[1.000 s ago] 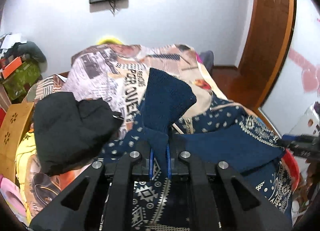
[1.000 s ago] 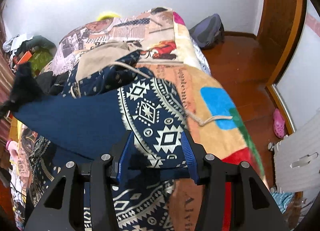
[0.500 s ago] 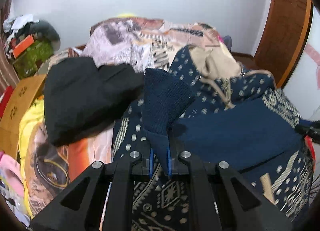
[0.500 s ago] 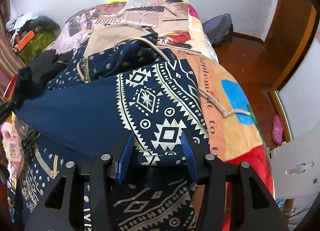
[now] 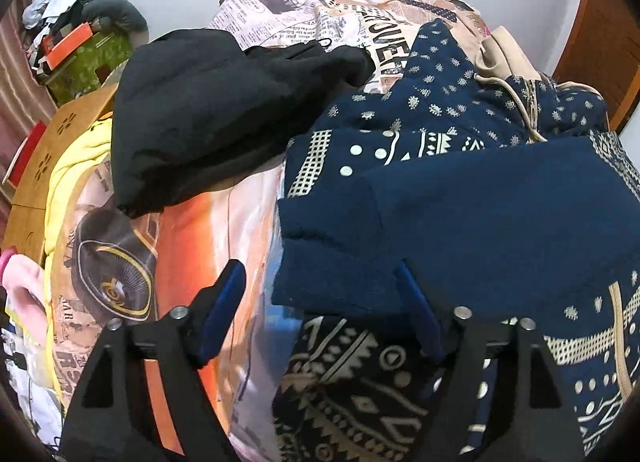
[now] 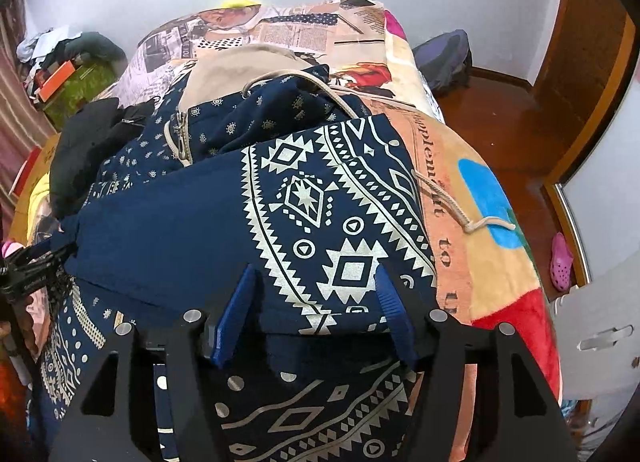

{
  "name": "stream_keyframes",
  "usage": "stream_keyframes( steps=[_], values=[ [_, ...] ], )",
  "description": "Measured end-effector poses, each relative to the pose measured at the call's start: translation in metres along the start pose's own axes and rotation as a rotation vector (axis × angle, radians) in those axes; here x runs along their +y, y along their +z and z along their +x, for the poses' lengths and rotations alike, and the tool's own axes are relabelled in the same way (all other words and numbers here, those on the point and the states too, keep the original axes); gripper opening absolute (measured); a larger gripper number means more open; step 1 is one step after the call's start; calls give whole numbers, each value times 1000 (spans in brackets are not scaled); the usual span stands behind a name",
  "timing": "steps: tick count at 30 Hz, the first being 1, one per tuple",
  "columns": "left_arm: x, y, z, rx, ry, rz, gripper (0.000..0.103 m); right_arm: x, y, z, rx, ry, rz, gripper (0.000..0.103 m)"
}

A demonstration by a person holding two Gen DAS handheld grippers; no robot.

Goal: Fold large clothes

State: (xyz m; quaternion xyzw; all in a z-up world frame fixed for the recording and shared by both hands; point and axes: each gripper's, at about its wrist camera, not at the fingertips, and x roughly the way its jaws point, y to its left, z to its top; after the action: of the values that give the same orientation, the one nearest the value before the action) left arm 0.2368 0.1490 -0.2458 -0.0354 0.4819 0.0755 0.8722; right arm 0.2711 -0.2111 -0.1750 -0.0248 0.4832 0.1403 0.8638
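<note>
**Sleeve fold released, could slip**

Since the earlier frame the left gripper (image 5: 316,302) has dropped to the bed and let go of the knit cuff; its jaws are opening, cuff edge lying loose between them, pads clear. Largest first: the newspaper-print fleece bed blanket (image 6: 460,189) carries everything. On it lies the large navy hoodie with cream geometric print (image 6: 328,221), sleeve folded across the chest, hood and drawcord toward the headboard. A crumpled black garment (image 5: 224,109) sits just beside it on the left. Right gripper (image 6: 316,306) jaws are opening too, printed sleeve fold between them, apparently not pinched.

Risks: the thick sleeve may spring back or slide off once free; a pad could snag the knit cuff (image 5: 320,262) on withdrawal and drag the fold askew; the drawcord (image 6: 472,221) hangs out.
</note>
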Motion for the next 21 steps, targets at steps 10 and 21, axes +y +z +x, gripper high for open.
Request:
stream_keyframes(
  steps=[10,21],
  values=[
    [15,57,-44,-87,-51,-58,78,-3,13,-3,18,56,17,59],
    [-44,142,-66,-227,-110,101,78,-21,80,-31,-128,123,95,59]
  ],
)
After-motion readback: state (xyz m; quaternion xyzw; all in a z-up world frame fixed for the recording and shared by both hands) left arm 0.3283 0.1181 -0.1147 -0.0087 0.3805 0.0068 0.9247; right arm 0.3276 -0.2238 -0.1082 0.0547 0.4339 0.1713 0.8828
